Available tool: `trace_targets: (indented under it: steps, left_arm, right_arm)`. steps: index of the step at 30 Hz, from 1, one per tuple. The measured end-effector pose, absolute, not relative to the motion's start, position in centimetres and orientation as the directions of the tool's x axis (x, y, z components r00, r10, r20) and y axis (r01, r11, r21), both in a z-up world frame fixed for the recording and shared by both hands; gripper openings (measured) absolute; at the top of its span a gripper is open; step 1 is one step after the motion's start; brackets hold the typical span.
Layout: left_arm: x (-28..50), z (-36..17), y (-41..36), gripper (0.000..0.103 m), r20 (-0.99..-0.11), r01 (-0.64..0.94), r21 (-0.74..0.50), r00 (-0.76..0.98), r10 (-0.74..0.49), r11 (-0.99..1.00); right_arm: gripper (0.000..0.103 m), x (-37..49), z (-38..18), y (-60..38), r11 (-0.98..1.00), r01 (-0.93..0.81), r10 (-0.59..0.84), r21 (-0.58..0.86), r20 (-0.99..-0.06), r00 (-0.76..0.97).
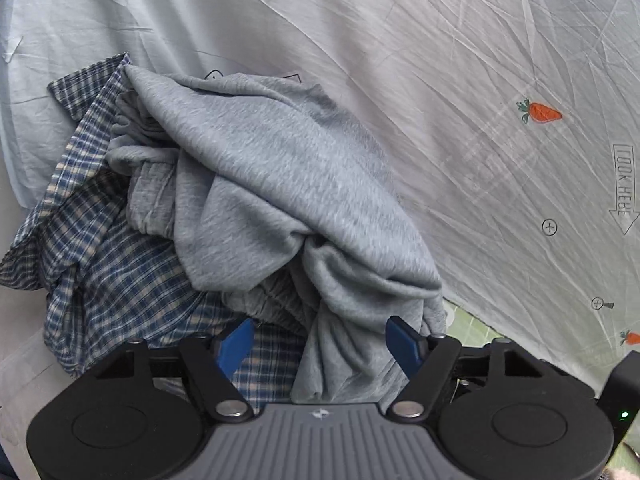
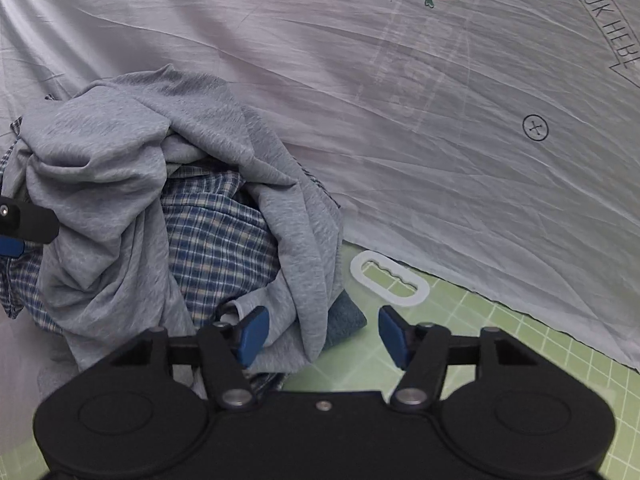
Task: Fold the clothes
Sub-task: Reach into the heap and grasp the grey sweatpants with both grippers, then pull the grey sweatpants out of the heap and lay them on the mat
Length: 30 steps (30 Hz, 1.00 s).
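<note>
A crumpled grey knit garment (image 1: 260, 184) lies heaped on a blue plaid garment (image 1: 104, 264) on the white sheet. My left gripper (image 1: 320, 342) is open, with a hanging fold of the grey garment between its blue pads, not clamped. In the right wrist view the same grey garment (image 2: 104, 184) wraps over the plaid garment (image 2: 216, 240). My right gripper (image 2: 320, 334) is open, its left pad against the grey garment's lower edge, its right pad over the green mat. The left gripper's arm (image 2: 24, 222) shows at the left edge.
A wrinkled white sheet (image 1: 460, 100) with carrot prints (image 1: 540, 112) and "LOOK HERE" markings covers the surface. A green grid mat (image 2: 520, 360) lies at the near right with a white plastic ring (image 2: 390, 278) on it. A dark blue cloth (image 2: 344, 320) peeks from under the grey garment.
</note>
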<state>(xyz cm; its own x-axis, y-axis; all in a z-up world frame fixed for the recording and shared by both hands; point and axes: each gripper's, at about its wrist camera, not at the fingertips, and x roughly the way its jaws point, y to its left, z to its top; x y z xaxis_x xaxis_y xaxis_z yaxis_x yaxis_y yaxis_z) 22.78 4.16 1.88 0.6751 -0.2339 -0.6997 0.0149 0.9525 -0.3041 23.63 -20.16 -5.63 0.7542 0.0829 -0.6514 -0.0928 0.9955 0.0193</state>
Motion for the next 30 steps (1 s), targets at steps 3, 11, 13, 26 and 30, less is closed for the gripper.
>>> trace_targets:
  steps: [3,11,13,26,30]
  left_arm:
    - [23.8,1.8,4.1,0.065,-0.682,0.009,-0.341,0.686,-0.254,0.94]
    - [24.6,0.3,4.4,0.013,-0.681,-0.054,-0.385,0.691,-0.245,0.921]
    - [23.9,0.3,4.3,0.009,-0.676,-0.055,-0.396,0.694,-0.25,0.917]
    - [15.5,3.1,1.5,0.007,-0.629,0.046,-0.339,0.732,-0.263,0.94]
    - [12.4,2.6,-1.1,0.007,-0.632,0.112,-0.346,0.706,-0.32,0.932]
  right_arm:
    - [0.056,26.1,-6.8,-19.4,0.994,-0.105,0.101,0.033,-0.659,0.746]
    - [0.012,28.4,-8.9,-18.7,0.996,-0.082,0.085,0.037,-0.689,0.72]
    - [0.007,27.4,-8.7,-19.0,0.998,-0.063,0.067,0.03,-0.67,0.74]
    - [0.005,14.1,-4.2,-23.4,0.987,0.101,-0.149,-0.122,-0.507,0.849]
    - [0.005,8.7,-3.0,-25.7,0.975,0.19,-0.222,-0.115,-0.498,0.838]
